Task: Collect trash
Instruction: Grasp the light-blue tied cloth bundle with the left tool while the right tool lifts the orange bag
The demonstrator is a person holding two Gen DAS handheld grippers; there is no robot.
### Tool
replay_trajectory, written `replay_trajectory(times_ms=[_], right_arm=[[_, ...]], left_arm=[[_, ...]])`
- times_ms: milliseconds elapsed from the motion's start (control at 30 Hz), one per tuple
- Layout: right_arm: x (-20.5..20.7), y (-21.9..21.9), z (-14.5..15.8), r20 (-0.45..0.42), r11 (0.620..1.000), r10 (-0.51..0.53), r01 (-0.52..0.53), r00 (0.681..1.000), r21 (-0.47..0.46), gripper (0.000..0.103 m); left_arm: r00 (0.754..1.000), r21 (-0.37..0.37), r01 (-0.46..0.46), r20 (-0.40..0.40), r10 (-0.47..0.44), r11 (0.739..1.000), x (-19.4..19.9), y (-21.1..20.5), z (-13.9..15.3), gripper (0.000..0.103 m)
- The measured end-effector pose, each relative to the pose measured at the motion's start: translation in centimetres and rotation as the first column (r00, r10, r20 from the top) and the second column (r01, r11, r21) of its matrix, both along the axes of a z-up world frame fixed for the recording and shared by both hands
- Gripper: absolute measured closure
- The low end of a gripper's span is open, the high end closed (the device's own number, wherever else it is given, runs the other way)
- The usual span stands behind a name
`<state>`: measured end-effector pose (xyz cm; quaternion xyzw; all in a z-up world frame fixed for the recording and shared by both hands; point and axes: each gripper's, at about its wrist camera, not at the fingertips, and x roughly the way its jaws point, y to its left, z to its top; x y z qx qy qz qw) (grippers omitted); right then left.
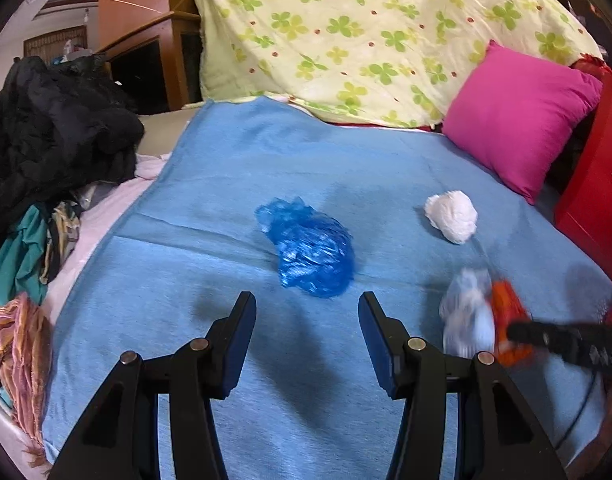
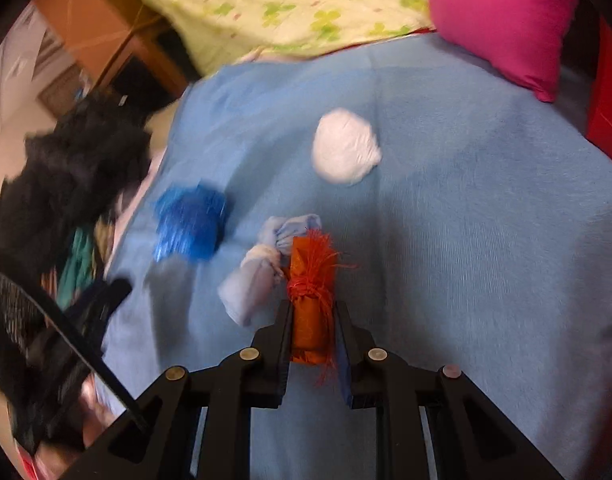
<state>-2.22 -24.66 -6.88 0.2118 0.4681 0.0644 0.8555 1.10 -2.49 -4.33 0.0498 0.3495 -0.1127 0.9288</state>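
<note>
On the blue blanket [image 1: 209,208] our spread left gripper [image 1: 306,320] faced the blue bag [image 1: 312,250], while our right gripper [image 2: 312,332] pinched the orange bundle [image 2: 310,300], whose loose pale rag [image 2: 261,276] could snag or drop.

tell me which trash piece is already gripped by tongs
The orange bundle, clamped in the right tongs. The blue plastic wad and white paper ball lie loose.
</note>
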Motion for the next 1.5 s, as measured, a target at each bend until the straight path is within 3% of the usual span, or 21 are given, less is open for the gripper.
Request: replay_trajectory(times_ms=[167,333,367,400,467,567,733,800,833,933,1033,1200,1500], right_arm=[[-3.1,-0.9,-0.8,-0.078,0.997,-0.021,0.026,0.997,0.068,0.075],[-3.5,-3.1,0.2,-0.035,0.991,-0.093,0.096,0.995,0.089,0.067],[-3.5,-3.4,0.2,-0.028,0.99,-0.099,0.102,0.995,0.097,0.061],[-3.6,-3.7,0.3,-0.022,0.988,-0.104,0.106,0.994,0.111,0.048],[-3.6,-3.9,0.3,-0.01,0.985,-0.108,0.108,0.994,0.133,0.044],[-3.7,-3.7,0.2,0.016,0.982,-0.058,0.055,0.998,0.178,0.044],[-2.9,-1.2,-0.9,-0.007,0.994,-0.005,0.006,1.0,0.107,0.054],[-2.5,-0.4,-1.9,-0.042,0.999,0.0,0.001,0.999,0.04,0.065],[-2.4,0.0,-2.3,-0.052,1.0,-0.011,0.009,0.999,-0.024,0.065],[-3.1,0.1,-0.4,0.048,0.987,-0.065,0.071,0.997,-0.141,0.068],[-4.0,-1.3,1.5,0.151,0.988,-0.112,0.126,0.982,-0.089,0.067],[-3.9,-2.9,0.5,0.091,0.989,-0.145,0.145,0.985,0.009,0.067],[-4.2,-3.9,0.7,0.092,0.983,-0.184,0.184,0.979,0.011,0.067]], left_arm=[[0.999,-0.001,0.033,-0.019,-0.033,0.999,-0.6,-0.9,-0.5,0.049],[0.997,0.024,0.07,-0.022,-0.069,0.997,-1.3,-2.1,-0.8,0.049],[0.997,0.024,0.078,-0.023,-0.078,0.997,-1.5,-2.2,-0.8,0.049],[0.995,0.022,0.093,-0.026,-0.093,0.995,-1.7,-2.5,-0.9,0.049],[0.993,0.025,0.117,-0.028,-0.116,0.993,-2.0,-2.8,-0.9,0.049],[0.991,0.057,0.13,-0.022,-0.129,0.99,-2.5,-3.4,-1.1,0.049],[0.992,0.061,0.121,-0.037,-0.119,0.991,-2.4,-3.4,-1.4,0.049],[0.992,0.062,0.121,-0.04,-0.118,0.991,-2.5,-3.4,-1.4,0.049],[0.992,0.066,0.121,-0.04,-0.119,0.99,-2.5,-3.4,-1.5,0.049],[0.992,0.076,0.125,-0.043,-0.122,0.989,-2.7,-3.4,-1.6,0.049],[0.991,0.078,0.127,-0.042,-0.124,0.989,-2.7,-3.4,-1.6,0.049],[0.991,0.068,0.13,-0.046,-0.127,0.989,-2.6,-3.3,-1.5,0.049],[0.964,-0.032,0.244,-0.104,-0.246,0.969,-3.5,-4.8,-1.9,0.047]])
